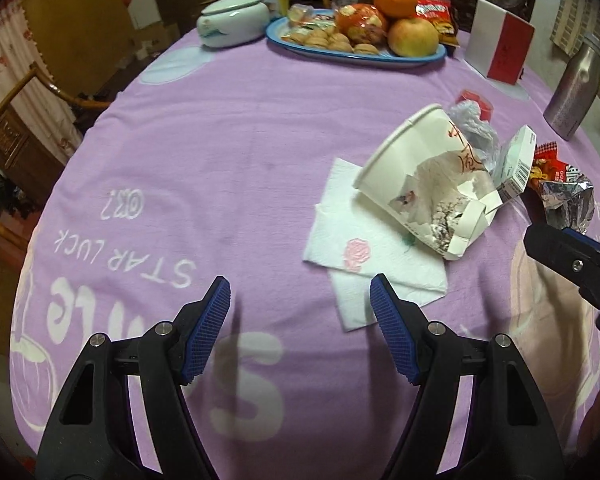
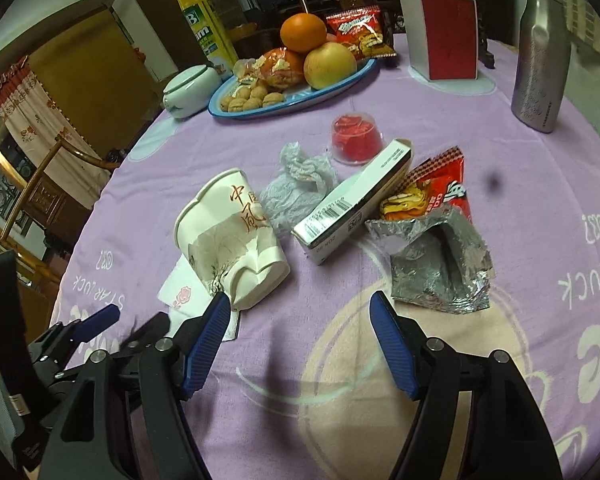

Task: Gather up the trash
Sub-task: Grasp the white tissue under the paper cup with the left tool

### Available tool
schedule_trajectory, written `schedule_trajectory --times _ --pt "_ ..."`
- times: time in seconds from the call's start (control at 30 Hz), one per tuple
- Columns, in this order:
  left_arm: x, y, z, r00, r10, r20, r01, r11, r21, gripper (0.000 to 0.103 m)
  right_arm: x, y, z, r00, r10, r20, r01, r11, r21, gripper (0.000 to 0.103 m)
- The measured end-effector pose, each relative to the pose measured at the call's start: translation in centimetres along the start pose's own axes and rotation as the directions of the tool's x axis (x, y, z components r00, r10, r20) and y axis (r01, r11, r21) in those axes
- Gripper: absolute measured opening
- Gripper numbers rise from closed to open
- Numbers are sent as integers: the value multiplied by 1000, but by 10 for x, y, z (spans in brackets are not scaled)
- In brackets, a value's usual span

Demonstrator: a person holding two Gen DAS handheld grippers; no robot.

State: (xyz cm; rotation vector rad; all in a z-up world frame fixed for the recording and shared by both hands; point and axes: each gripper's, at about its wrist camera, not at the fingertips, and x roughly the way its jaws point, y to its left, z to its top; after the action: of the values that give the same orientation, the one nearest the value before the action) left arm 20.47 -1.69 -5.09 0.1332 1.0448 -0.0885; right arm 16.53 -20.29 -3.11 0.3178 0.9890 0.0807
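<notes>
Your trash sits in 1 cluster on the purple-clothed counter (image 1: pixel 220 140): a crushed paper cup (image 1: pixel 424 176) lying on its side across 2 white napkins (image 1: pixel 364 256), a crumpled clear plastic wrap (image 2: pixel 296 184) behind it, a small white carton (image 2: pixel 352 204) leaning against a torn red and silver snack bag (image 2: pixel 440 248), and a red jelly cup (image 2: pixel 356 138) just beyond.

Behind the cluster, a blue tray (image 2: pixel 340 88) holds an orange, an apple, walnuts and wrapped snacks. A lidded white ceramic jar (image 2: pixel 188 92) and a yellow canister (image 2: pixel 204 24) stand left of the tray, a red-and-white tissue box (image 2: pixel 444 36) and a steel bottle (image 2: pixel 540 52) to its right.

Your left claw (image 1: pixel 300 312) stands wide and empty over bare cloth, its right finger over a napkin corner. Your right claw (image 2: pixel 300 328) is also wide, nothing between the jaws, its left finger close in front of the cup's crushed base.

Only the right wrist view shows the snack bag's open foil mouth and the whole jelly cup; the left view shows the napkins almost whole.
</notes>
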Motion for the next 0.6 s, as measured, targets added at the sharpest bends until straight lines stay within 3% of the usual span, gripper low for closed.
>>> schedule_trajectory --times 0.1,0.43,0.5,0.57,0.6 --pt "4 -8 3 1000 -10 -8 11 1000 14 71 0 0 0 1000 0 0 0 1000 7 77" --pt "22 -45 11 999 -14 -31 16 996 89 66 5 -4 1 1000 -15 -10 15 1000 21 78" --pt "21 -51 12 999 -27 -18 29 994 109 54 5 -5 1 1000 -13 -12 14 1000 25 78" --pt "20 -54 13 997 -80 -20 81 990 114 25 5 -6 1 1000 -15 -11 15 1000 26 78" --pt "19 -57 12 997 -79 -14 81 989 127 16 5 -6 1 1000 -16 -11 16 1000 27 78"
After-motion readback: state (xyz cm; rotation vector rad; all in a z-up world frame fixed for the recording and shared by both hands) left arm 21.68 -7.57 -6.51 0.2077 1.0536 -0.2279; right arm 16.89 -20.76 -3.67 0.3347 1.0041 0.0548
